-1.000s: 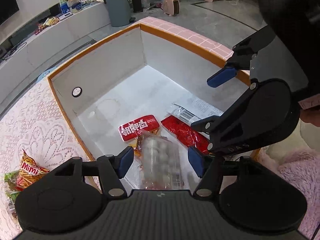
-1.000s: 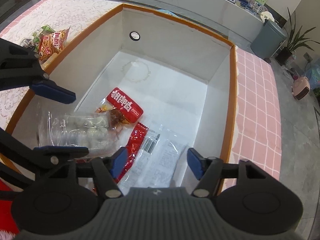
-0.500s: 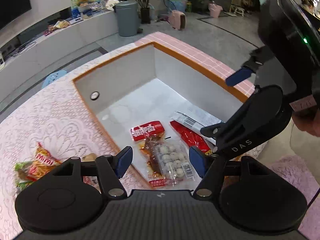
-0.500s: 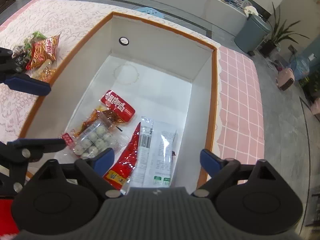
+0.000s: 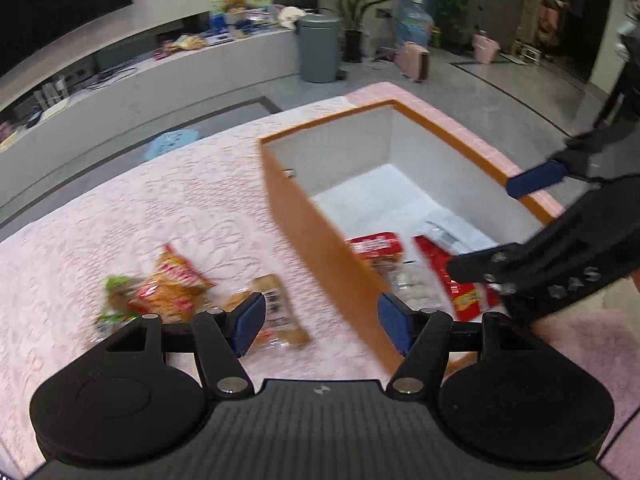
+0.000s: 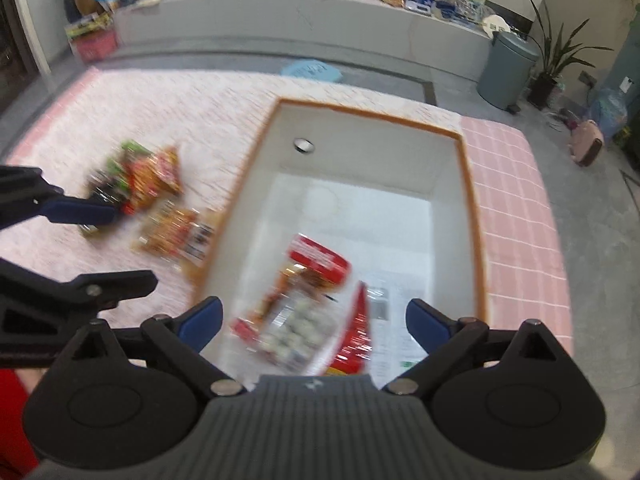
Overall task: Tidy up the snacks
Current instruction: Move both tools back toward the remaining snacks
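Both hand-held grippers gape wide, empty: left (image 5: pixel 320 320) above the box (image 5: pixel 304 216) edge, right (image 6: pixel 314 322) over the snacks (image 6: pixel 304 304) inside.

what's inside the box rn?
In the box: a red packet, a clear bag of white balls, a long red pack and a white wrapper. Its near end is hidden behind the right tool.

Beyond my table, a quiet living room

I see a grey bin (image 6: pixel 507 69) beside a potted plant (image 6: pixel 554 56), a long pale counter (image 6: pixel 304 24), and a blue stool (image 6: pixel 311 70) on the floor.
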Motion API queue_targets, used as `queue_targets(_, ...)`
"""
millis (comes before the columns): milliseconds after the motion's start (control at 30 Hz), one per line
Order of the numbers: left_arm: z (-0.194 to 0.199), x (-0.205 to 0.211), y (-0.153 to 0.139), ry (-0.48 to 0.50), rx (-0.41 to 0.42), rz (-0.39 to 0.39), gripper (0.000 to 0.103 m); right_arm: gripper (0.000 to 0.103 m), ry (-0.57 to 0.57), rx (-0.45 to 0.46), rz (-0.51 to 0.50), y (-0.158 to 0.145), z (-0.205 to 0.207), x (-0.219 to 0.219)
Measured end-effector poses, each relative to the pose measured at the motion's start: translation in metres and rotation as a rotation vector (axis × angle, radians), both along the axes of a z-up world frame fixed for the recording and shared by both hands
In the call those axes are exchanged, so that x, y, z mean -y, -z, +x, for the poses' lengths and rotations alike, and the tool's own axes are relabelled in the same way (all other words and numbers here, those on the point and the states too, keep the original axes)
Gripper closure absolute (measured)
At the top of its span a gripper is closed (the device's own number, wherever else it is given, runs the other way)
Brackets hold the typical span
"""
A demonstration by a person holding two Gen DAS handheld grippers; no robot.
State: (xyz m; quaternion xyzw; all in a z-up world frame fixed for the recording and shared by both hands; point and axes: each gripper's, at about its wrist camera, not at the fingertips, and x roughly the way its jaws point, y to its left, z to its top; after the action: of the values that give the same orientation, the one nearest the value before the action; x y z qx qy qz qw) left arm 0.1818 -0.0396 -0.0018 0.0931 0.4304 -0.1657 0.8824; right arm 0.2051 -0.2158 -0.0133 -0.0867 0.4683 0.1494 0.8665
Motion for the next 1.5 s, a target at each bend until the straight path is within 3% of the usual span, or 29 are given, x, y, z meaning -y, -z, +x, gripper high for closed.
queue_targets(333,-0.001,-0.076,0.004,-0.157,0.021,-0.019,0.027,0.007,-0.078,0.085,0.110,-0.004,-0.012,-0.062)
queue_targets(633,0.000,-0.135,0.021,-0.286,0.040,-0.064,0.025,0.007,-0.127,0.116,0.232,0.019,-0.013,-0.119)
queue_targets(800,0.003,-0.162,0.039,-0.338,0.040,-0.088,0.023,0.007,-0.127,0.146,0.209,0.046,-0.011,-0.151)
queue_targets(1200,0.010,-0.201,0.081,-0.388,0.032,-0.205,0.019,0.007,-0.127,0.220,0.097,0.102,-0.001,-0.179)
queue_targets(1500,0.017,-0.193,0.105,-0.353,0.022,-0.167,0.019,0.007,-0.114,0.273,0.032,0.120,0.010,-0.185)
